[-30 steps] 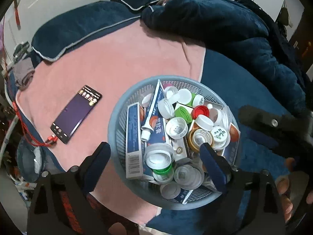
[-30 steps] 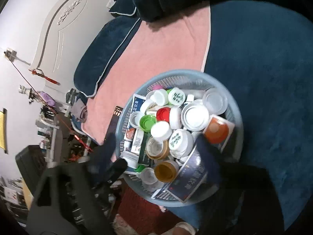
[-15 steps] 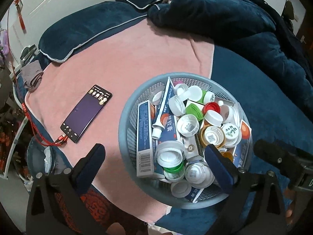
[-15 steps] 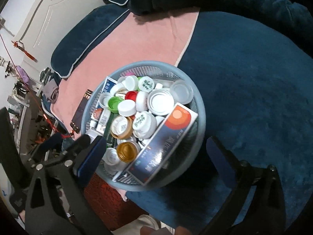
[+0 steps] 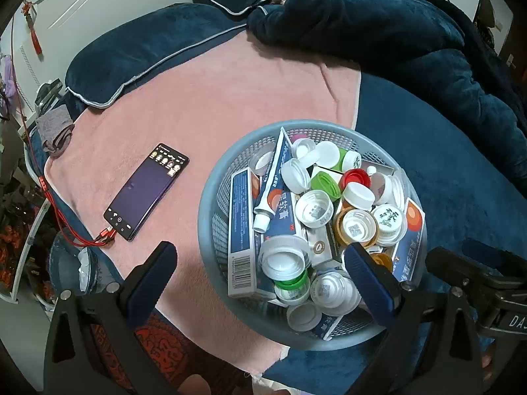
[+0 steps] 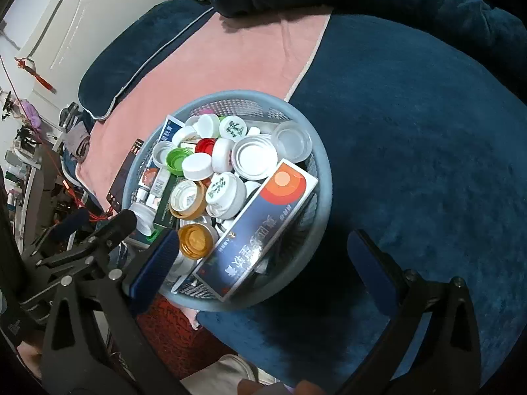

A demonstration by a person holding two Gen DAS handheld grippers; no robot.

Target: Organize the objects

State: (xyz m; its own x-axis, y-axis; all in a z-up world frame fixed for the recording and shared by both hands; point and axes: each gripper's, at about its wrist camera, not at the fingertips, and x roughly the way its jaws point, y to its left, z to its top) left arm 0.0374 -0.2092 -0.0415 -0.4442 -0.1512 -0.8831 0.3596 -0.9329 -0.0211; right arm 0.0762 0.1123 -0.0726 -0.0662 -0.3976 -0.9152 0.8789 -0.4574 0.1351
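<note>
A round grey-blue mesh basket point(image 5: 210, 230) sits on the bed, also seen in the right wrist view point(image 6: 324, 177). It is full of bottle caps, a toothpaste tube point(image 5: 276, 181) and blue cartons point(image 6: 260, 227). My left gripper point(image 5: 263, 283) is open and empty, above the basket's near left rim. My right gripper point(image 6: 266, 263) is open and empty, above the basket's near right rim.
A smartphone point(image 5: 146, 191) with a red cable lies on the pink towel point(image 5: 204, 98) left of the basket. Dark blue pillows point(image 5: 138, 52) and a heaped blue blanket point(image 5: 395, 33) lie behind. The bed edge is close to me.
Both grippers have drawn back and up from the basket. The right gripper has swung to the right, so the basket sits more to its left.
</note>
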